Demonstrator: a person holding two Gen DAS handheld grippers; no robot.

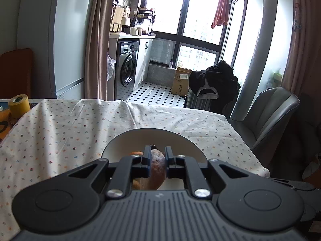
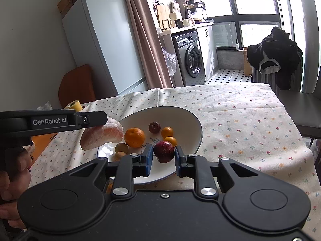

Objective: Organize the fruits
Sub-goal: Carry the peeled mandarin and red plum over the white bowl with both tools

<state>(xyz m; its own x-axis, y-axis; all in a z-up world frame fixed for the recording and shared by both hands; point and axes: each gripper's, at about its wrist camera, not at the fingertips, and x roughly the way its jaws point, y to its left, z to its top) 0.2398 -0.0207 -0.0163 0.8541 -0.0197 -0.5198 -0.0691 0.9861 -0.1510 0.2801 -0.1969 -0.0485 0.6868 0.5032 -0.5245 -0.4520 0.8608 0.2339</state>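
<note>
A white bowl (image 2: 192, 124) on the floral cloth holds an orange (image 2: 134, 137), a dark brown fruit (image 2: 154, 127), two small orange fruits (image 2: 167, 132) and two small tan fruits (image 2: 121, 147). My right gripper (image 2: 164, 153) is shut on a dark red fruit (image 2: 163, 151) just above the bowl's near side. My left gripper (image 1: 158, 150) is shut on a plastic-wrapped pinkish citrus wedge (image 1: 158, 167). In the right wrist view the wedge (image 2: 102, 135) hangs over the bowl's left rim under the left gripper's finger (image 2: 92, 119). The left wrist view shows the bowl (image 1: 152, 130) mostly hidden behind the gripper.
A yellow tape roll (image 1: 19, 105) stands at the table's far left. A grey chair (image 1: 270, 116) is at the right edge and an orange chair back (image 2: 77, 86) at the far left. A person's hand (image 2: 14, 172) holds the left gripper. The cloth beyond the bowl is bare.
</note>
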